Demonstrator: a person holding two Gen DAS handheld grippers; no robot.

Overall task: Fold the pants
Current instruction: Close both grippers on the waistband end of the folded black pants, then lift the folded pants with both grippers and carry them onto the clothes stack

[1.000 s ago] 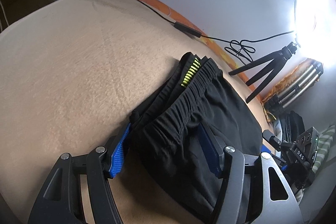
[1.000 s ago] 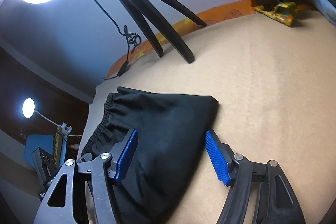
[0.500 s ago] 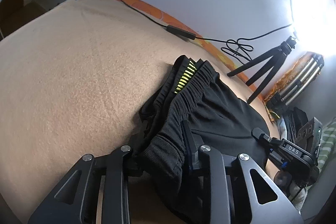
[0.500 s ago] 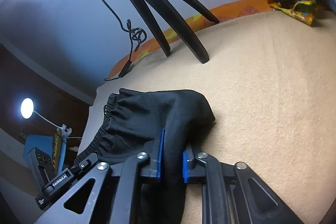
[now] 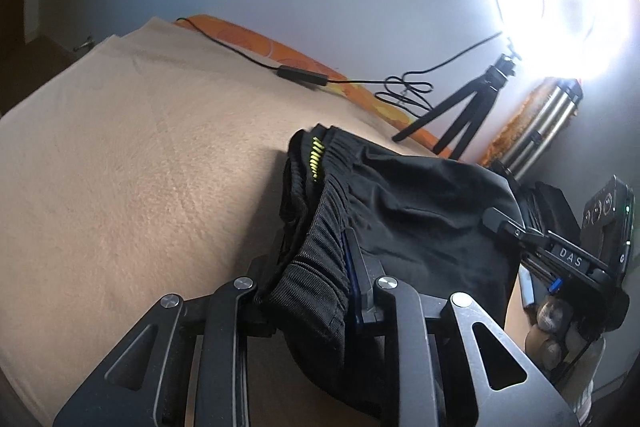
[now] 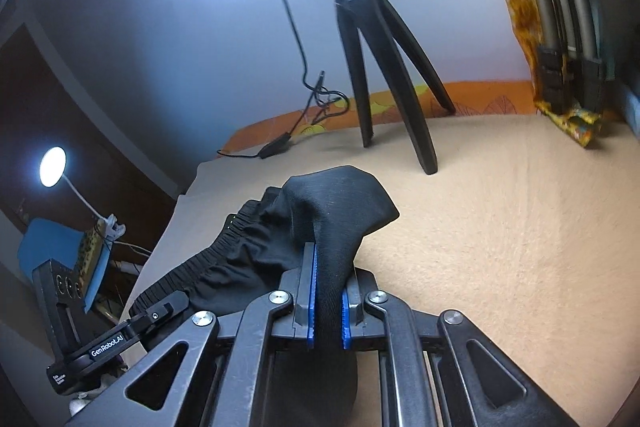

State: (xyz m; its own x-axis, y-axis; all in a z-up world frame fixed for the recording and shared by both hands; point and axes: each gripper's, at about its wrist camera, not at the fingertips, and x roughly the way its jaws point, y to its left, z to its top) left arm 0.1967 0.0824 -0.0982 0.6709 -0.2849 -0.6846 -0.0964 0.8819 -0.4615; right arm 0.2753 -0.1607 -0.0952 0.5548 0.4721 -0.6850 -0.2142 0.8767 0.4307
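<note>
- The black soft cloth pants (image 5: 404, 211) lie bunched on the tan fuzzy blanket (image 5: 132, 163), in the middle and lower right of the left wrist view.
- The left gripper (image 5: 316, 283) sits at the bottom middle of that view. It is squeezed tight on the thick ribbed waistband (image 5: 320, 251) of the pants, with only the cloth between its jaws.
- A small yellow-green striped tag (image 5: 317, 159) shows farther along the waistband, up toward the middle of the frame.
- The right gripper (image 6: 326, 303) sits at the bottom middle of its own view. Its blue ridged pads (image 6: 311, 291) are pinched on a smooth fold of the pants, and the cloth pokes up past them in a pointy hump.
- In the right wrist view the waistband (image 6: 224, 247) runs from the middle down to the lower left, toward the other gripper there.
- So the pants stretch sideways between the two grippers: the waistband end in the left one, the smooth end in the right one. Neither hand is nearer; both have hold of the cloth.
- I think the next move is to lift both ends together and lay one part over the other. The bare blanket lies ahead of both grippers, so there is room to put the fold down.
- A black three-legged stand (image 6: 380, 47) stands on the blanket in the upper middle of the right wrist view, well apart from the pants.
</note>
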